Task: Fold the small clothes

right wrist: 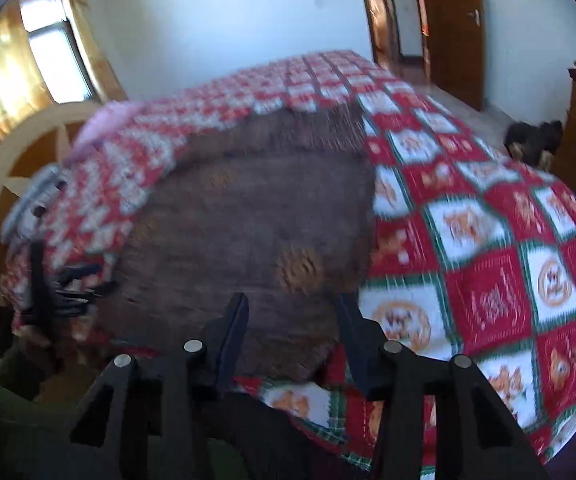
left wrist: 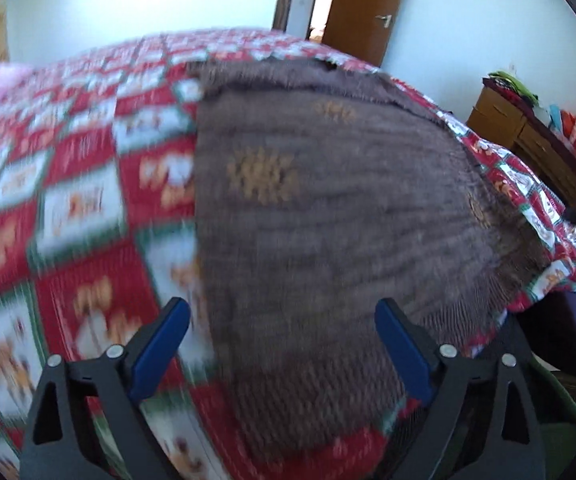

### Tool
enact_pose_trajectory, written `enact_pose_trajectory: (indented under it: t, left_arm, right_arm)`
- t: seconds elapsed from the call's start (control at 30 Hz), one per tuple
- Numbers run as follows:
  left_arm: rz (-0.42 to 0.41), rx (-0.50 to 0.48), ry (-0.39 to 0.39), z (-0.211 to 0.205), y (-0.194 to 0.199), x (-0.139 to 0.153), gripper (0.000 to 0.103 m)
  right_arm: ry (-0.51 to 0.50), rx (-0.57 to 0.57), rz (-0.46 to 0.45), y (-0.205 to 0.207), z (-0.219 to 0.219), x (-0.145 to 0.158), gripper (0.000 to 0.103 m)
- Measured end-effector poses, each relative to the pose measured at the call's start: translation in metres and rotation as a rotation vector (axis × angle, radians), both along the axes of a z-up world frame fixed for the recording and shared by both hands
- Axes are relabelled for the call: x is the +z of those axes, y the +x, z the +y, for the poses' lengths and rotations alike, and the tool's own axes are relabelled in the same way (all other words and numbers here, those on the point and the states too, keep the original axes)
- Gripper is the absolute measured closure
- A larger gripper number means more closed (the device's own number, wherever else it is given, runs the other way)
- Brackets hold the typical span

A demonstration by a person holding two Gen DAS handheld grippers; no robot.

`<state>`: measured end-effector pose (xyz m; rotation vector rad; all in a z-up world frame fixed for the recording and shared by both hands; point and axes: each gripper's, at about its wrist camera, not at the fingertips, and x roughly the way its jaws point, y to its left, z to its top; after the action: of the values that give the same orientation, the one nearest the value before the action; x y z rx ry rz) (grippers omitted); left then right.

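Observation:
A brown knitted garment (left wrist: pixel 328 208) with tan motifs lies spread flat on the red, white and green checked bedspread (left wrist: pixel 68 208). My left gripper (left wrist: pixel 282 312) is open and empty, its blue pads (left wrist: pixel 160 344) either side of the garment's near left edge, just above it. In the right wrist view the same garment (right wrist: pixel 248 220) lies ahead. My right gripper (right wrist: pixel 292 312) is open and empty, hovering over the garment's near right corner. Both views are motion-blurred.
The bed's right edge (left wrist: pixel 560 276) drops off beside a wooden dresser (left wrist: pixel 528 136) piled with items. A wooden door (left wrist: pixel 364 8) stands behind. A pink pillow (right wrist: pixel 108 124) and curved headboard (right wrist: pixel 4 168) are at the far left. A dark dog-like shape (right wrist: pixel 532 144) is on the floor.

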<state>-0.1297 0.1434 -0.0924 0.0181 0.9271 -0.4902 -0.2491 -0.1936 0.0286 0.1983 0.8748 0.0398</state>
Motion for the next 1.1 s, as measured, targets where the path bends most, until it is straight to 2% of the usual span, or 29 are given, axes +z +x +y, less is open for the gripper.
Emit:
enact_pose_trajectory:
  t: [0.07,0.17,0.3,0.47,0.53,0.57,0.6,0.77,0.93,0.97,1.0,1.07,1.1]
  left_arm:
    - [0.042,0.030,-0.008,0.009,-0.004,-0.008,0.012]
    - [0.056,0.057,-0.041,0.017,-0.017,-0.012,0.013]
    - [0.034,0.075,-0.020,0.017,-0.024,-0.012,0.025]
    - [0.075,0.088,-0.106,0.031,-0.022,-0.008,0.026]
    - [0.087,0.079,-0.120,0.031,-0.022,-0.007,0.037]
    - [0.105,0.062,-0.137,0.030,-0.022,-0.007,0.050]
    - [0.141,0.041,-0.164,0.028,-0.020,-0.008,0.055]
    - [0.137,0.037,-0.147,0.019,-0.022,-0.011,0.054]
    - [0.149,0.054,-0.169,0.016,-0.022,-0.012,0.053]
    - [0.146,0.056,-0.158,0.016,-0.022,-0.012,0.058]
    - [0.145,0.055,-0.145,0.016,-0.021,-0.012,0.075]
    - [0.173,0.049,-0.128,0.015,-0.020,-0.016,0.093]
    - [0.186,0.049,-0.141,0.016,-0.021,-0.018,0.093]
  right_arm:
    - [0.003,0.001,0.047,0.000,0.003,-0.018,0.055]
    - [-0.022,0.010,0.108,0.008,0.007,-0.035,0.055]
    - [-0.097,0.014,0.156,0.009,0.015,-0.047,0.055]
    - [-0.072,-0.028,0.204,0.005,0.009,-0.057,0.055]
    - [-0.062,-0.041,0.188,-0.001,0.008,-0.058,0.055]
    - [-0.062,-0.044,0.184,-0.001,0.008,-0.057,0.055]
    - [-0.061,-0.049,0.181,-0.002,0.008,-0.057,0.055]
    - [-0.078,-0.030,0.187,0.005,0.013,-0.057,0.055]
    - [-0.137,0.029,0.206,0.014,0.027,-0.061,0.055]
    - [-0.143,0.038,0.214,0.015,0.029,-0.063,0.056]
    - [-0.143,0.048,0.232,0.017,0.031,-0.066,0.057]
    - [-0.156,0.047,0.268,0.020,0.034,-0.076,0.079]
    - [-0.188,0.043,0.271,0.021,0.034,-0.079,0.085]
